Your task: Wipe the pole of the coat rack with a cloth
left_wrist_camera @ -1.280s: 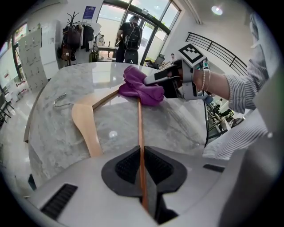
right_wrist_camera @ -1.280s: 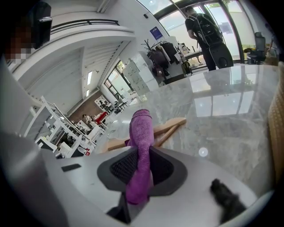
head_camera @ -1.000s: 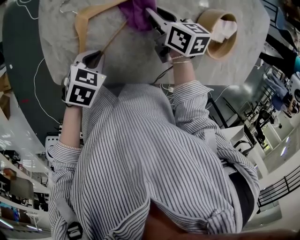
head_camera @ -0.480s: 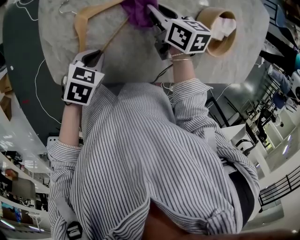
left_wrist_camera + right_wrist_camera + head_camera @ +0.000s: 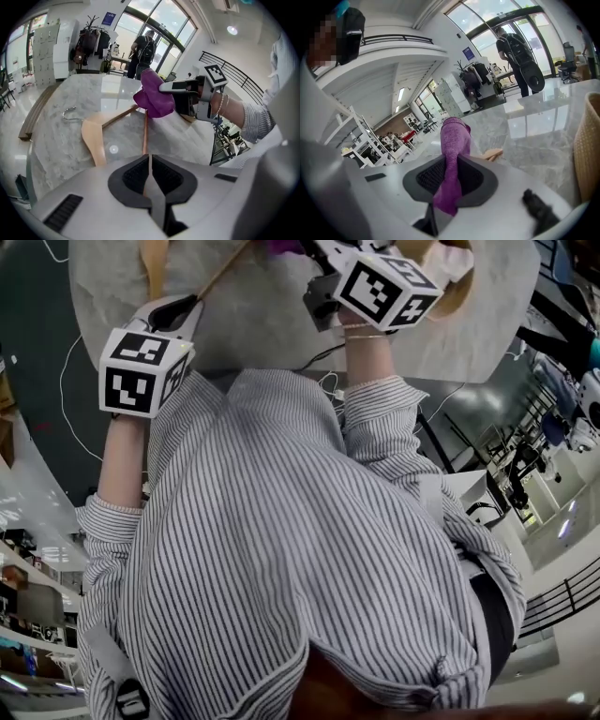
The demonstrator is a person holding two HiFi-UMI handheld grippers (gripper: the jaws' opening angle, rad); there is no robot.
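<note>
The marble tabletop is carrying a wooden hanger that is lying flat, its hook pointing far left. The right claw is gripping a purple cloth, which is bunching out of its jaws and hanging over the far end of the hanger's thin pole. Whether the cloth is touching the wood is unclear. The left claw is pinching the pole's near end, jaws almost together. Because that pinch is holding one end only, a firm wipe is risking the pole pivoting or slipping and dragging the hanger across the stone. A snag at the far joint could be tugging the cloth loose.
</note>
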